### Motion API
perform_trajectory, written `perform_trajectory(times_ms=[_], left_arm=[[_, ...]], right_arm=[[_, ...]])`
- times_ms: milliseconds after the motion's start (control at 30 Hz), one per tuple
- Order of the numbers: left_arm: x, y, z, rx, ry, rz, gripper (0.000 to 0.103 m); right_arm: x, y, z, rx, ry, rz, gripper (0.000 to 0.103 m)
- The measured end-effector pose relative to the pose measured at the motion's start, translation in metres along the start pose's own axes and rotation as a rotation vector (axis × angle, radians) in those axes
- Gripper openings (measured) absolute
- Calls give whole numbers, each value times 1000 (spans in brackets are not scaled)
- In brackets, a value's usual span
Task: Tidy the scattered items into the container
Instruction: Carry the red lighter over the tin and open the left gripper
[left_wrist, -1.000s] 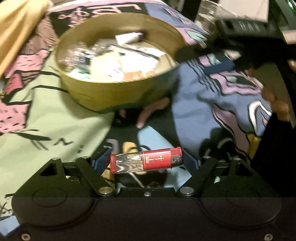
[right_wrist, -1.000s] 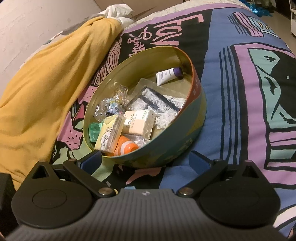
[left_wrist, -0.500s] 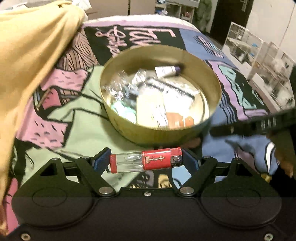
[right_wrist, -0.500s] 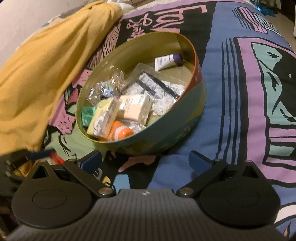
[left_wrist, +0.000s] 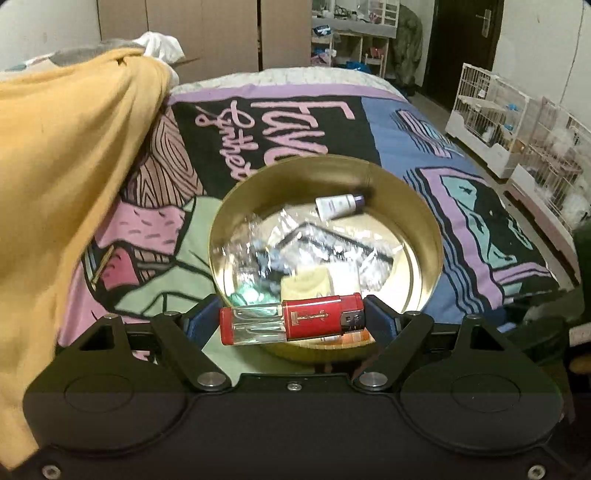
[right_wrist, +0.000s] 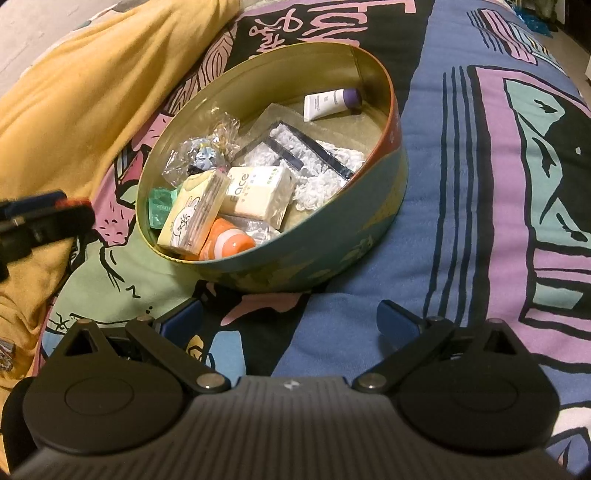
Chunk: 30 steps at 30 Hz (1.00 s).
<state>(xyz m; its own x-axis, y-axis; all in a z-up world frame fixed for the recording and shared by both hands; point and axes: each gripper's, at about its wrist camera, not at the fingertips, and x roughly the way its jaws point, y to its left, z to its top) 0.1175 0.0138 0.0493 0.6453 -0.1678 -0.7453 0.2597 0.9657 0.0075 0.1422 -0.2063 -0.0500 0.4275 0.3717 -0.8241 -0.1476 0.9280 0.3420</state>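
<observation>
Over the last second the left gripper (left_wrist: 293, 320), clamped endwise on the red lighter (left_wrist: 291, 319), has swung in over the tin's (left_wrist: 236, 206) near rim (ready to drop, I judge), while the right gripper (right_wrist: 290, 321) waits with fingers apart.

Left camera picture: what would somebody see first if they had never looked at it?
First comes the red lighter, pinched crosswise in the left gripper right up front. Behind it on the bed sits a round gold tin full of small things, like a little white tube at the back. A big yellow blanket is heaped on the left.
</observation>
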Motion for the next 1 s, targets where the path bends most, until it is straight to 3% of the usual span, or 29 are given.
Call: perform_trajectory(times_ms=[333,700,933,1000], left_arm=[[4,-9,41,10,-37,25,81],[36,-19,75,-14,-37,81,81],[64,-22,97,-73,-63,104,81],[71,-21,100,-102,-64,114,87]], right_arm=[[1,2,-1,-13,11,3,103],[6,-5,1,23,29,21,103],[14,-16,3,73,47,22,103],[17,-17,3,74,53,15,103]])
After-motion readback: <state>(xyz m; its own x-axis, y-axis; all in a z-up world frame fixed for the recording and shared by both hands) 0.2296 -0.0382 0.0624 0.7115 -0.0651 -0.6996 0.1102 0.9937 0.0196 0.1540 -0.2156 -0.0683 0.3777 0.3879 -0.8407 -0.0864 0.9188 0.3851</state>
